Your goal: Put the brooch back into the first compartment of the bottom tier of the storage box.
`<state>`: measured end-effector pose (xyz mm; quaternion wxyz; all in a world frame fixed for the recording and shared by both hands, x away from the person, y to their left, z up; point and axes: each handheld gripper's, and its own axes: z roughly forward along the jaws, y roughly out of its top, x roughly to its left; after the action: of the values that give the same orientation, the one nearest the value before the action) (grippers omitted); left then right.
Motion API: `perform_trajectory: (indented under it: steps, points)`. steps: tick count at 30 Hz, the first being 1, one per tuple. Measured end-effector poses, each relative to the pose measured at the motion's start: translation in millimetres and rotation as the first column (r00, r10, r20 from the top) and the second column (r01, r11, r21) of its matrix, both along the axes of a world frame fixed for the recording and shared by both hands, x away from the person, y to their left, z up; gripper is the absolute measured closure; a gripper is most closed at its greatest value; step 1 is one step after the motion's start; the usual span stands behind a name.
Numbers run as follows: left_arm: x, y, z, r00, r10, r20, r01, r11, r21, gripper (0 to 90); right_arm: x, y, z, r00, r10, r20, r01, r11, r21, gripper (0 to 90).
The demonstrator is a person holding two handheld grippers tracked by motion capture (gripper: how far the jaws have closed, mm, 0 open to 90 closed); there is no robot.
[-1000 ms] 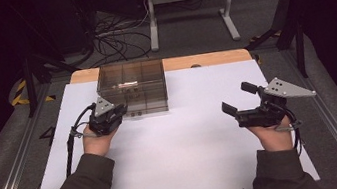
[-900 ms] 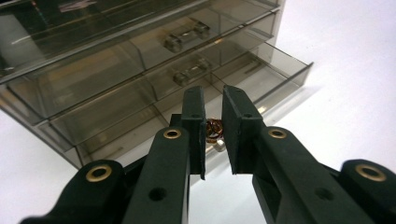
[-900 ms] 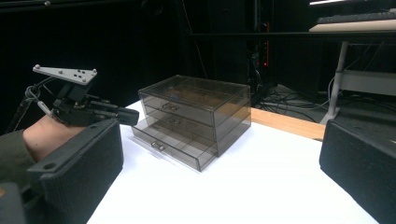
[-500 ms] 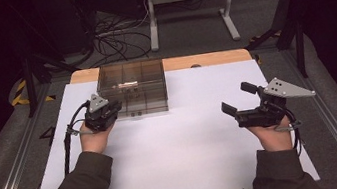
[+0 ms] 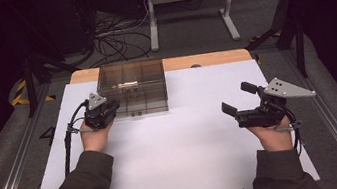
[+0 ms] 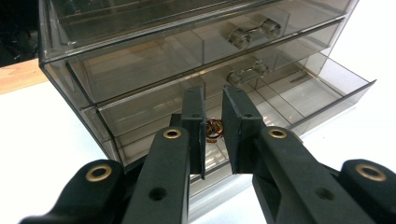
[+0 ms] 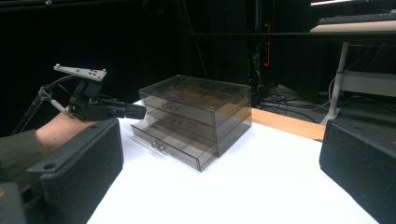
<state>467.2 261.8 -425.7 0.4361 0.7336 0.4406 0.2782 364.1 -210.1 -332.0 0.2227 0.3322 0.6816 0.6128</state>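
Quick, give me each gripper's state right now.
Left gripper: shut, jaws almost together at the drawer unit; a small ring-like thing shows in the gap, held or not I cannot tell.
Right gripper: open, holding nothing.

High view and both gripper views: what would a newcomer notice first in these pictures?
First, the smoky transparent drawer box at the far left of the white table, its bottom drawer pulled out. Next, the left tool at the box's front left corner, its jaws nearly closed around a small reddish-brown object. The right tool waits open, far to the right.
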Motion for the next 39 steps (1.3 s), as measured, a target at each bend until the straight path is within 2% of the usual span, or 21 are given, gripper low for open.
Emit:
perform_trajectory:
  steps: [19, 39]
  points:
    - [12.7, 2.5, -14.1, 0.9986, 0.042, -0.032, -0.043, 0.9988, -0.024, 79.7, -0.5, -1.8, 0.6, 1.0, 0.006, 0.004, -0.006, 1.0, 0.002, 0.4]
    - [20.6, 3.8, -25.4, 0.9958, 0.066, -0.062, -0.067, 0.9978, -0.005, 79.6, -1.1, -4.0, 1.3, 1.0, -0.001, 0.007, 0.001, 1.0, 0.012, 0.4]
